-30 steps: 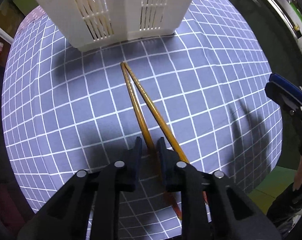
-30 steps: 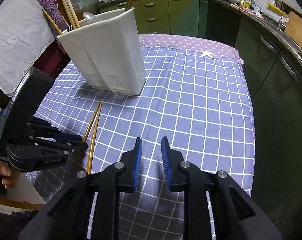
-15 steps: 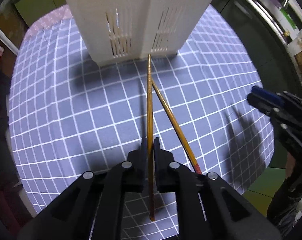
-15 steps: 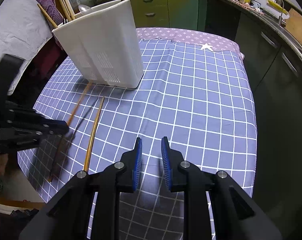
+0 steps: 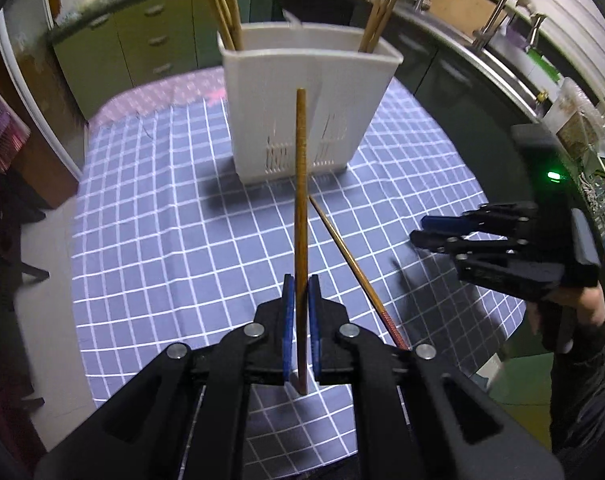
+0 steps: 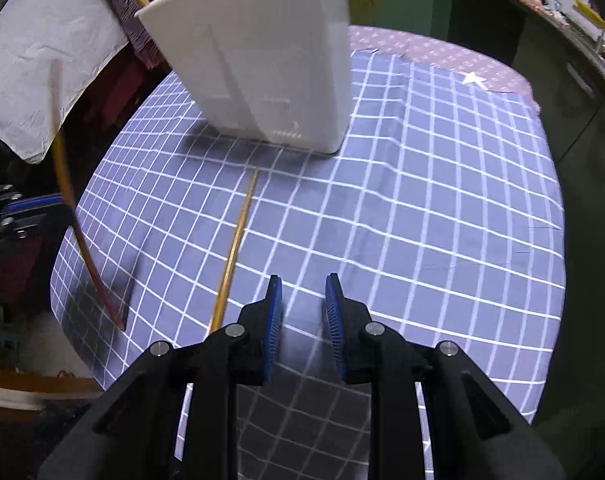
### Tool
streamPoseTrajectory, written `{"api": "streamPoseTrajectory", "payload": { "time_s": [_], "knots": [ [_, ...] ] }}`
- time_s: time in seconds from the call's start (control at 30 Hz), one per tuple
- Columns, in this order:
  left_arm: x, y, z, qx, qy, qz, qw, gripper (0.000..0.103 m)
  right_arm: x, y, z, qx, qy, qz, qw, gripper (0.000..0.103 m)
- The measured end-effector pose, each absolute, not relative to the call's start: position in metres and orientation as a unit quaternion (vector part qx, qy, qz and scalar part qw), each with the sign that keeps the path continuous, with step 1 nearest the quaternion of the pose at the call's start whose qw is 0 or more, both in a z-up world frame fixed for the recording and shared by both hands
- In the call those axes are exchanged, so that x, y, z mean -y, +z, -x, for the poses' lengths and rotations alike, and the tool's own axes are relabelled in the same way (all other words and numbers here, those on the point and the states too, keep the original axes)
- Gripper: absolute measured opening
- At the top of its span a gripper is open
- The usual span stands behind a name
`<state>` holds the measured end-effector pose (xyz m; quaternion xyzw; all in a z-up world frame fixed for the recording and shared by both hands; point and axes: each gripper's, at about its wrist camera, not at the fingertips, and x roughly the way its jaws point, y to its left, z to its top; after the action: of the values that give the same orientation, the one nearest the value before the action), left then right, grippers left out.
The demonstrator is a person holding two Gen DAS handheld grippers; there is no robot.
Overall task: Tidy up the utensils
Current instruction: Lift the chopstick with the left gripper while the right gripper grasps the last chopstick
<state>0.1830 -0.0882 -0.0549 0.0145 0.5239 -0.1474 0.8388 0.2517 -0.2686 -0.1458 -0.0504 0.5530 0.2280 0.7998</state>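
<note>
My left gripper [image 5: 301, 304] is shut on a wooden chopstick [image 5: 301, 200] and holds it above the checked tablecloth, its tip pointing at the white utensil holder [image 5: 310, 108]. The held chopstick also shows in the right wrist view [image 6: 68, 192], raised at the left. A second chopstick [image 5: 350, 264] lies on the cloth, also in the right wrist view [image 6: 234, 252]. The holder [image 6: 262, 60] has several chopsticks standing in it. My right gripper [image 6: 302, 312] is open and empty, just right of the lying chopstick's near end; it also shows in the left wrist view [image 5: 426, 230].
The table [image 6: 442, 208] carries a blue-grey checked cloth over a purple one. Green kitchen cabinets [image 5: 142, 44] and a counter with a sink run behind and to the right. A white cloth [image 6: 34, 72] hangs at the left.
My left gripper closed on one chopstick and lifted it off the cloth, tilting it up toward the holder. My right gripper moved forward toward the lying chopstick and opened a little wider.
</note>
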Motion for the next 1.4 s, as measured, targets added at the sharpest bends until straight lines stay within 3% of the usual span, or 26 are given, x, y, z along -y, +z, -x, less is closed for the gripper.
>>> {"api": "streamPoseTrajectory", "payload": {
  "time_s": [0.63,1.03,1.4],
  "knots": [
    [0.075,-0.039,-0.147,-0.467,-0.150,-0.038,0.870,0.007,0.191,-0.171,-0.273,-0.623,0.256,0.104,0.732,0.023],
    [0.072,-0.039,-0.142,-0.460,-0.154,-0.046,0.873,0.007,0.156,-0.188,-0.277,-0.640,0.210,0.174,0.718,0.013],
    [0.072,-0.039,-0.140,-0.457,-0.155,-0.048,0.875,0.007,0.161,-0.175,-0.272,-0.616,0.224,0.150,0.741,0.008]
  ]
}}
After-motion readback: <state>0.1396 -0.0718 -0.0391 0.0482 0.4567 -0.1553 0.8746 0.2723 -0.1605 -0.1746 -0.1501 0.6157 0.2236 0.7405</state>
